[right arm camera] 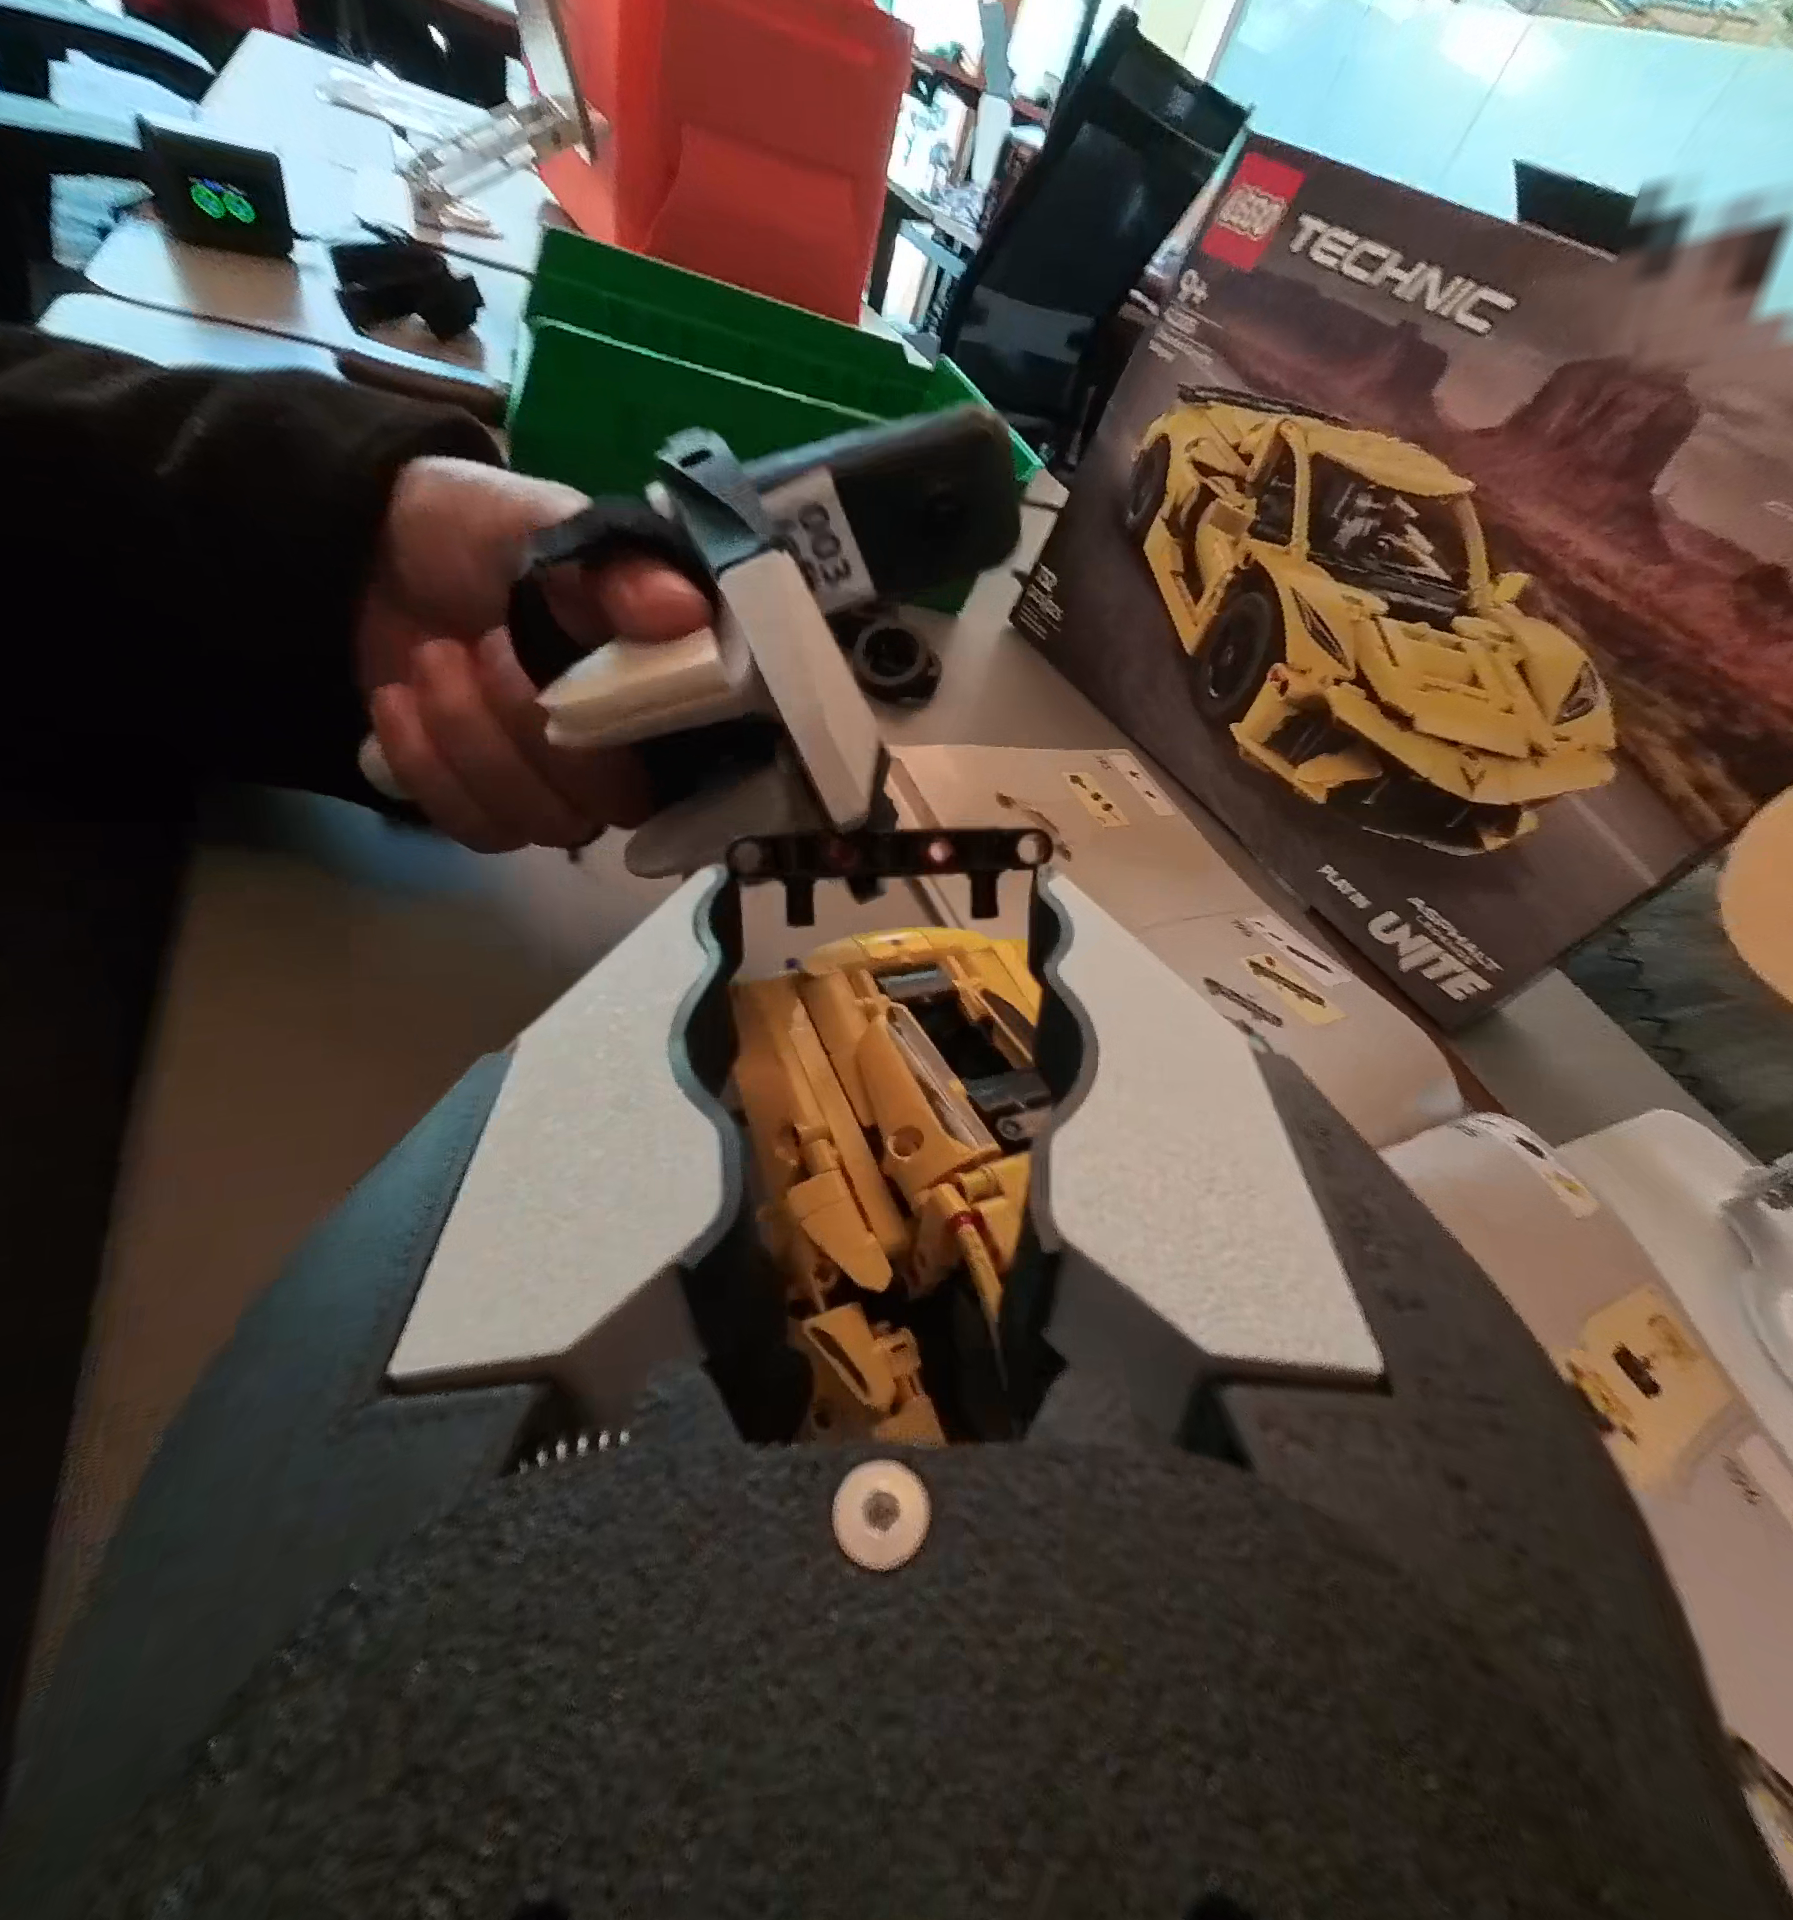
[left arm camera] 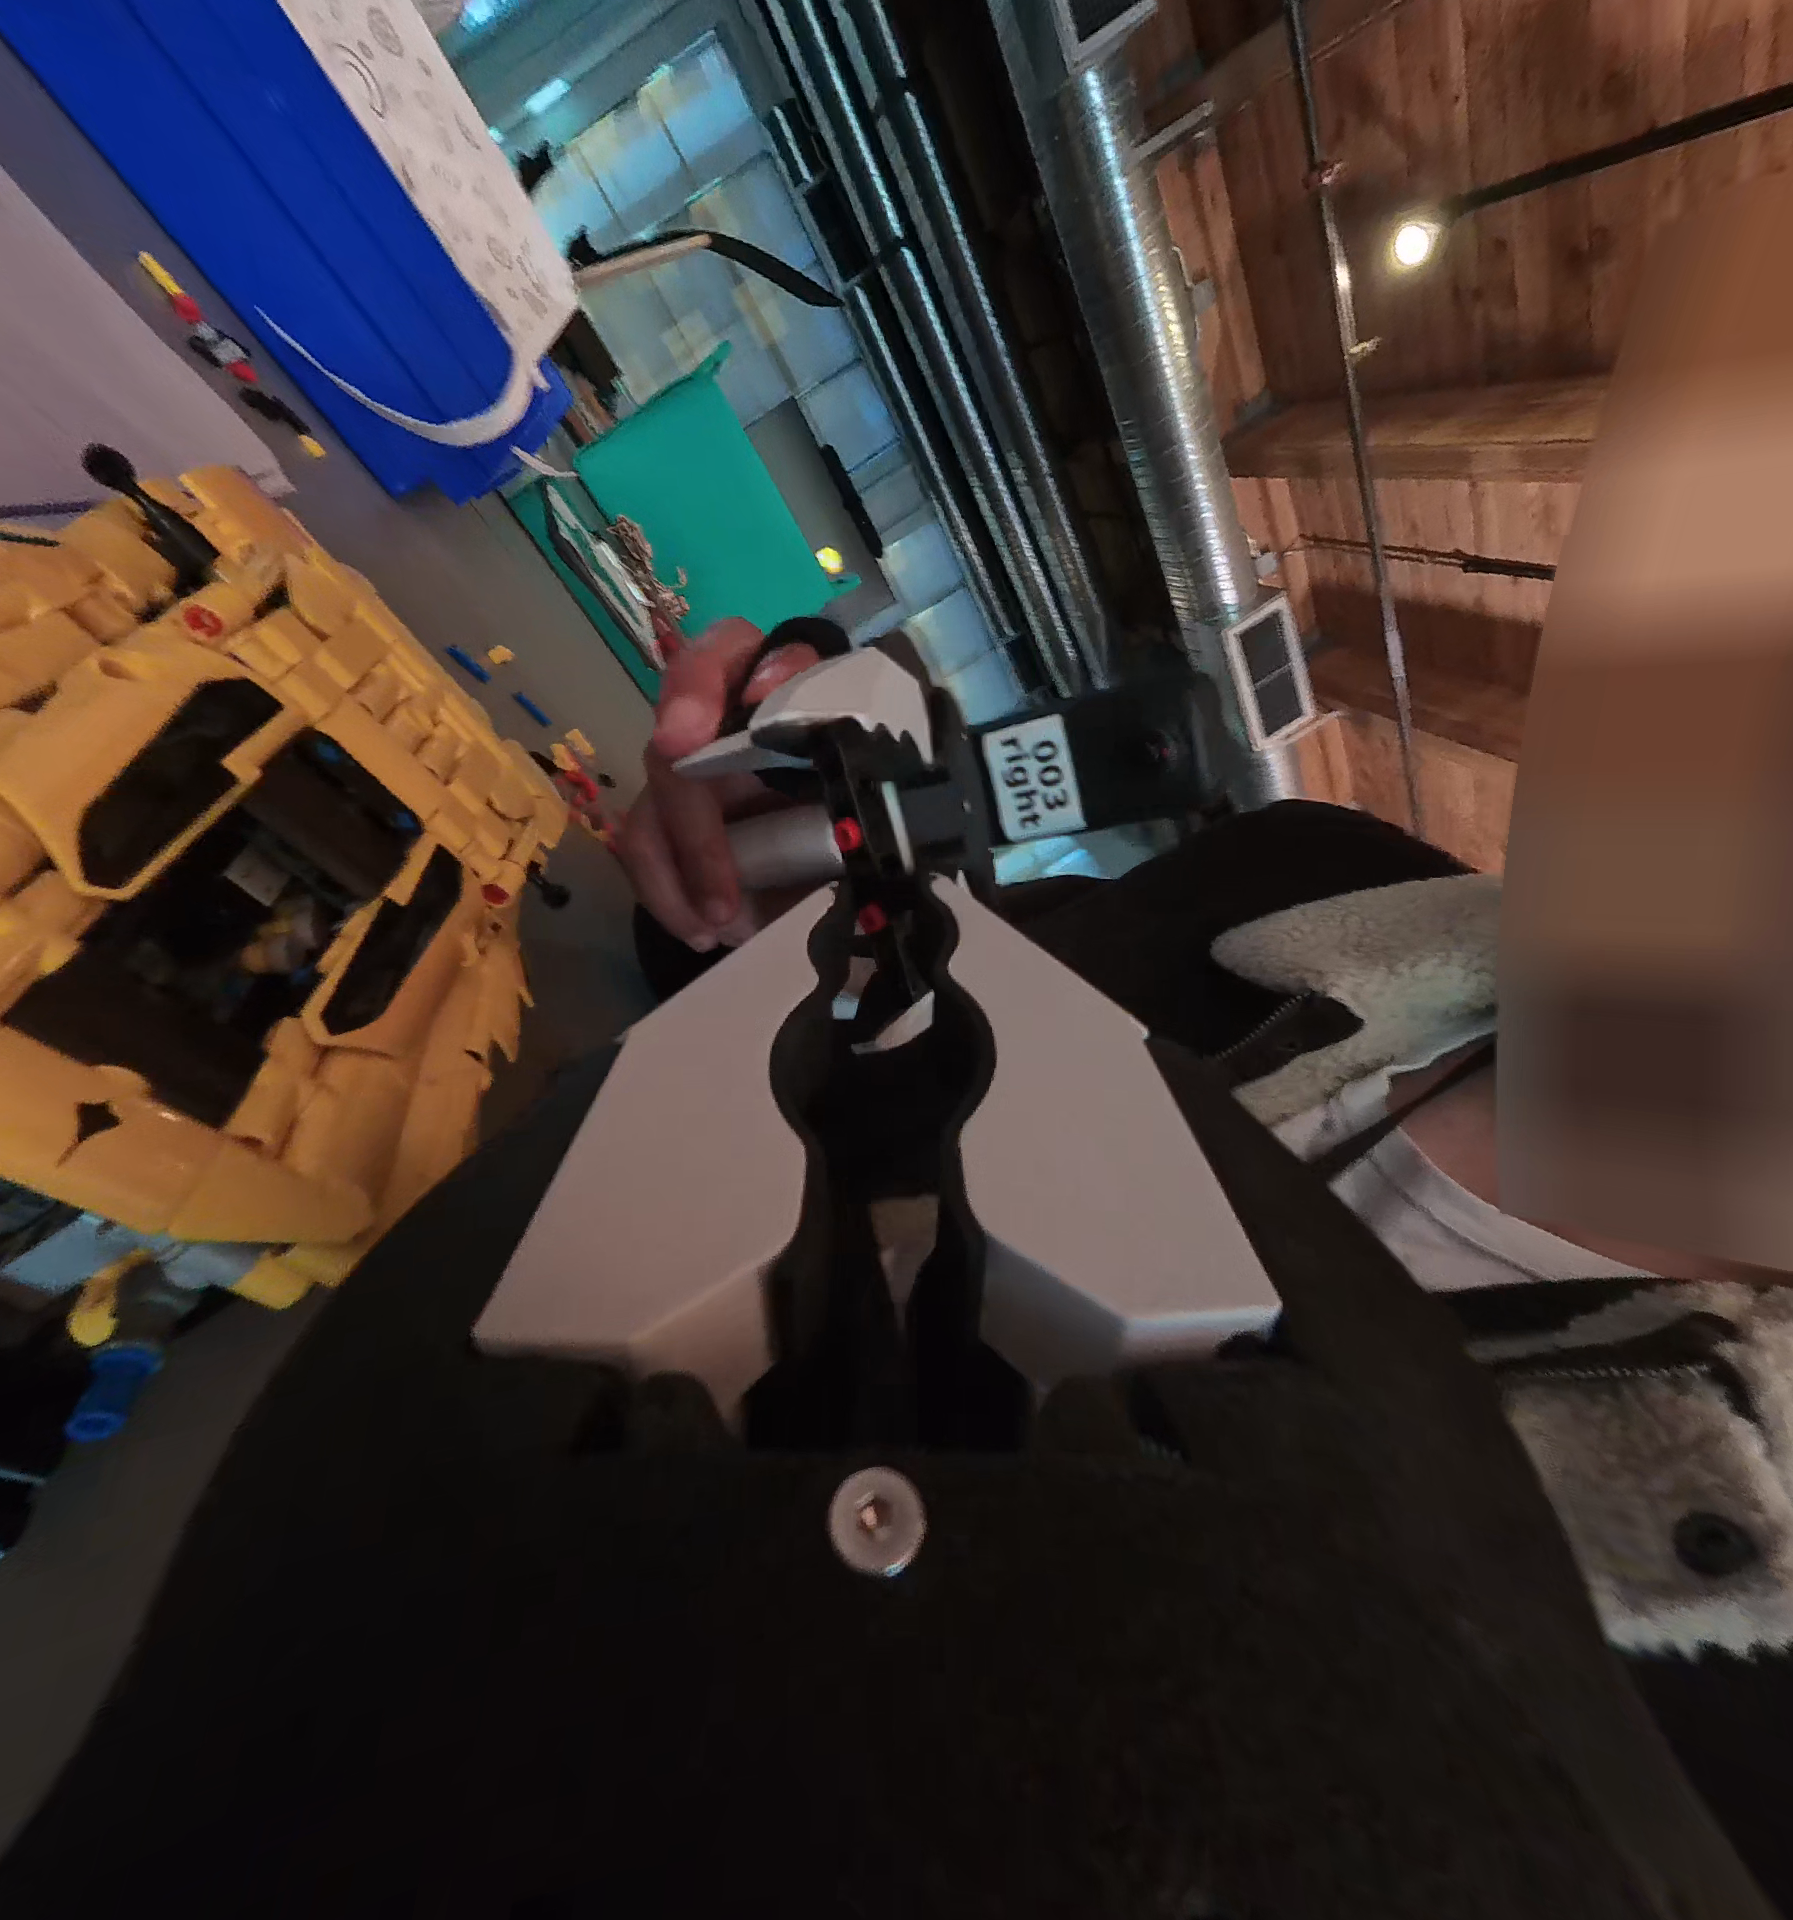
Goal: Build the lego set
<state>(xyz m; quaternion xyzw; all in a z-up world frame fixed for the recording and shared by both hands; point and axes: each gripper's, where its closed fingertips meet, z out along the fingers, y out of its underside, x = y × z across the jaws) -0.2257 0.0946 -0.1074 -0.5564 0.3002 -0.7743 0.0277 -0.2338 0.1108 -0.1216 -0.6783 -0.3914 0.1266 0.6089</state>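
Lego beam, black with red pins along it and short black pegs hanging below, is pinched end to end between the fingertips of the right gripper, whose fingers stand fairly wide, set by the beam's length. From above, the left gripper closes its nearly shut fingers on the middle of the same beam, so both tools grip it in mid-air. Through the gap of the right gripper, below the beam, lies the yellow car model; in the left wrist view the car sits on the grey table, off to the side. A printed set box stands on the table beyond, with instruction pages spread before it
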